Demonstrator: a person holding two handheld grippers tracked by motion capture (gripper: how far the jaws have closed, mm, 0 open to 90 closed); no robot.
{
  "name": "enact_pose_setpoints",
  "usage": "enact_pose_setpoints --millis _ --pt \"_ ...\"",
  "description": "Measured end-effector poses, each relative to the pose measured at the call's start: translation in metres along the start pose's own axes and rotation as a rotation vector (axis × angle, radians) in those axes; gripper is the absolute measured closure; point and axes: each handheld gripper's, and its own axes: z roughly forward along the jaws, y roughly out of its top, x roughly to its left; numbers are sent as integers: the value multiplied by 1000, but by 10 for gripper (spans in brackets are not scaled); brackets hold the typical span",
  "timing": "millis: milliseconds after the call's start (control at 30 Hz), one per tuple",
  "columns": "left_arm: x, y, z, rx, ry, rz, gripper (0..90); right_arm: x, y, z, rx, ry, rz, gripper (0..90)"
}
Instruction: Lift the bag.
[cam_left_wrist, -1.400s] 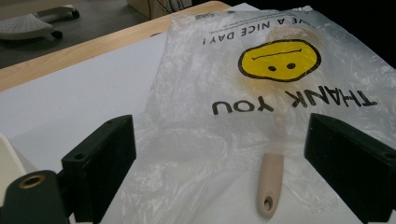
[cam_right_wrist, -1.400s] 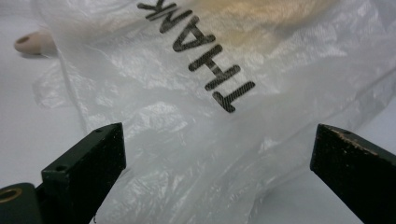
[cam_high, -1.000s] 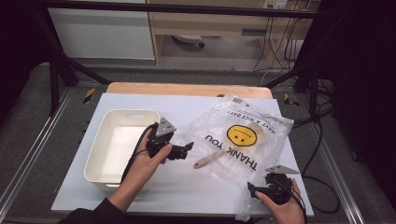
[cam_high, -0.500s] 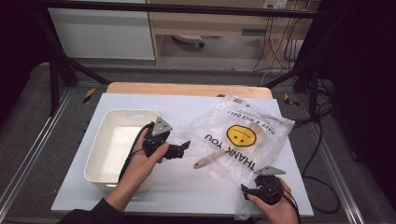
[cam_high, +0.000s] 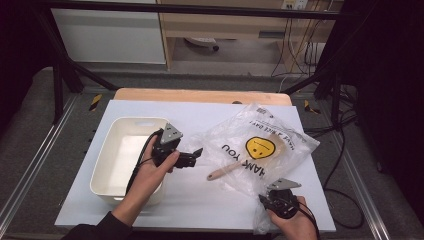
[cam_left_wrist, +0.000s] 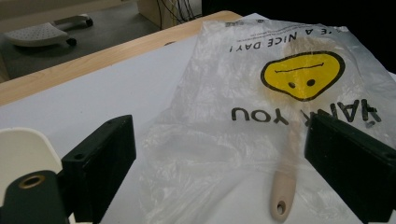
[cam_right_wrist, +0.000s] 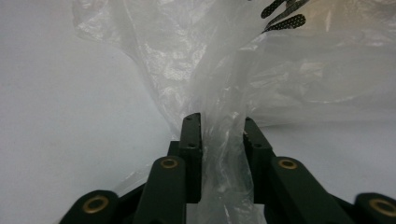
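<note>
A clear plastic bag (cam_high: 260, 150) printed with a yellow smiley and "THANK YOU" lies on the white table top, and a wooden-handled utensil (cam_high: 224, 171) sticks out of its mouth. At the bag's near corner my right gripper (cam_high: 266, 201) has just been closing, and bunched film fills the gap between its jaws. In the right gripper view, the right gripper (cam_right_wrist: 222, 128) pinches the plastic bag (cam_right_wrist: 219, 70). My left gripper (cam_high: 196, 154) hovers open between the tray and the bag. In the left gripper view, the left gripper (cam_left_wrist: 219, 140) faces the bag (cam_left_wrist: 280, 93) and the utensil handle (cam_left_wrist: 284, 189).
A white rectangular tray (cam_high: 107, 150) stands at the left of the table, under my left forearm, and its corner (cam_left_wrist: 23, 144) shows beside the left jaw. The wooden table edge (cam_high: 200, 95) runs along the back. Cables hang off the right side.
The right gripper's jaws have closed on the bag's near corner and the hand shifted slightly toward the near edge. The left gripper has stayed where it was.
</note>
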Motion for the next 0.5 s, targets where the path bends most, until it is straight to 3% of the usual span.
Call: enact_pose_setpoints --millis 233,333,500 --pt "-2 -1 2 5 2 6 88 0 1 1 -6 34 -11 885" --pt "-3 -1 2 8 -2 6 88 -3 1 0 -5 48 -2 900" --pt "-2 0 1 4 -1 -2 89 -14 -2 -6 -2 23 26 900"
